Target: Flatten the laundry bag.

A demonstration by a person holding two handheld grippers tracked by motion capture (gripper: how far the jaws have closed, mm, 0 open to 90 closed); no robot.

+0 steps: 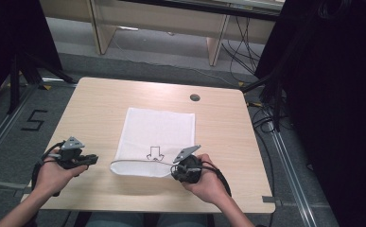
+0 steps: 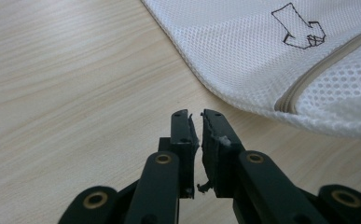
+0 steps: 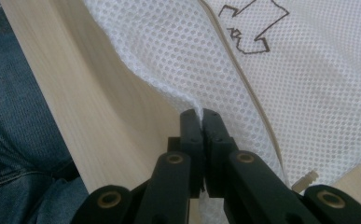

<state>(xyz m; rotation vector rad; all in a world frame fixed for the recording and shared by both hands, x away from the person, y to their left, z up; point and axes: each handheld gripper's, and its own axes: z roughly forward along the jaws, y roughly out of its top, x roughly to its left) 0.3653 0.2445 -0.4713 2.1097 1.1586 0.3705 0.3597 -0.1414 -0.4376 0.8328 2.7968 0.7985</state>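
Two grippers in play, doing different jobs. Right gripper [image 1: 186, 168] has its jaws pressed together on the mesh laundry bag [image 1: 158, 138], pinching the near edge at roughly 5 o'clock of the bag; in the right gripper view [image 3: 201, 122] the white netting bunches up right between the tips, next to the zipper seam [image 3: 243, 84]. My read: it's an anchor grip, lifting the hem slightly so the zip line stays taut and reachable.

Left gripper [image 1: 79, 158] sits off the bag at its 8 o'clock, over bare table [image 1: 95, 109]. Its jaws stand a narrow slit apart with nothing between them, as the left gripper view [image 2: 197, 122] shows, aimed at the bag's rounded corner and the zipper track [image 2: 304, 84]. Looks staged to go in for the zipper end, though I can't make out the pull there.

Bag lies flat mid-table, its black arrow mark [image 1: 155, 153] near the front edge, probably marking the zip. Small tab [image 3: 305, 179] pokes out beside the right jaws; could be the pull, too blurry to call.
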